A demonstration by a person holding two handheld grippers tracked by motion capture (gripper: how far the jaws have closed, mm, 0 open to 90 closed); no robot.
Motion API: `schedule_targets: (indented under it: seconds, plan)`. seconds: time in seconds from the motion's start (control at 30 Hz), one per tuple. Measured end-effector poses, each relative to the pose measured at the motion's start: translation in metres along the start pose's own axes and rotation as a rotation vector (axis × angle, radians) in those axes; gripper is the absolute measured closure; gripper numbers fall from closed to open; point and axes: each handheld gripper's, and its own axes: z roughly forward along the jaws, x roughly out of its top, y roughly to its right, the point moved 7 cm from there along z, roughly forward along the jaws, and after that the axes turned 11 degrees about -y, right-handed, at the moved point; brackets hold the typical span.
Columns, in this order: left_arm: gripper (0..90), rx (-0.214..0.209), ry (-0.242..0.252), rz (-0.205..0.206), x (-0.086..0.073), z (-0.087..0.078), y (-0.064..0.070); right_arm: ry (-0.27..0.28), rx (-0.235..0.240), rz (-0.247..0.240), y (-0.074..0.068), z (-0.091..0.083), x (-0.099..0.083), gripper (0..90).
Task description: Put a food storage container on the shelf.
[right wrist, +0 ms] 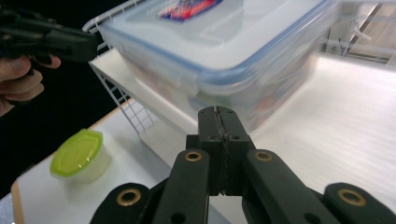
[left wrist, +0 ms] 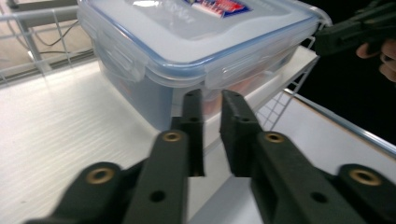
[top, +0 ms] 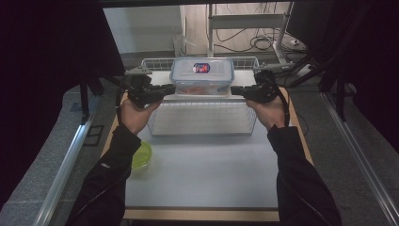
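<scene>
A small green-lidded tub [top: 141, 156] sits at the table's [top: 202, 174] left edge, with bare tabletop beside it. Farther on, the left gripper [top: 165, 89], jaws slightly parted and empty, and the right gripper [top: 236, 89], jaws closed on nothing, flank a clear lidded box [top: 202, 75] above the wire basket [top: 202, 126].

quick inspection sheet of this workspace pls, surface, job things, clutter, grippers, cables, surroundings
surface: white table, wooden edging.
job's things: clear lidded container, blue seal, red label, over the wire basket.
clutter: small green-lidded tub by the left sleeve.
grippers: left hand-held gripper slightly open; right hand-held gripper shut, empty; one at each end of the container, contact unclear.
cables: loose cables on the floor behind the table.
surroundings: black curtains, metal frame legs.
</scene>
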Motion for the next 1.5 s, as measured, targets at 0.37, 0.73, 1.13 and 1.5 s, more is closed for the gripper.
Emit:
schedule_targets:
  seconds: [0.37, 0.73, 1.13, 1.5]
  plan:
    - [84.0, 0.041, -0.025, -0.028, 0.0, 0.019, -0.003, -0.008, 0.005, 0.034, 0.003, 0.016, 0.002, 89.9]
    - [74.3, 0.006, -0.007, -0.009, -0.006, 0.012, 0.011, -0.015, 0.016, 0.018, -0.005, 0.016, -0.001, 86.0]
    - [30.4, 0.068, -0.024, 0.077, -0.041, 0.0, 0.04, -0.014, -0.009, -0.06, -0.027, 0.007, -0.031, 46.9]
    - [16.4, 0.076, -0.061, 0.131, -0.075, -0.001, 0.064, -0.003, -0.032, -0.109, -0.039, 0.002, -0.056, 28.4]
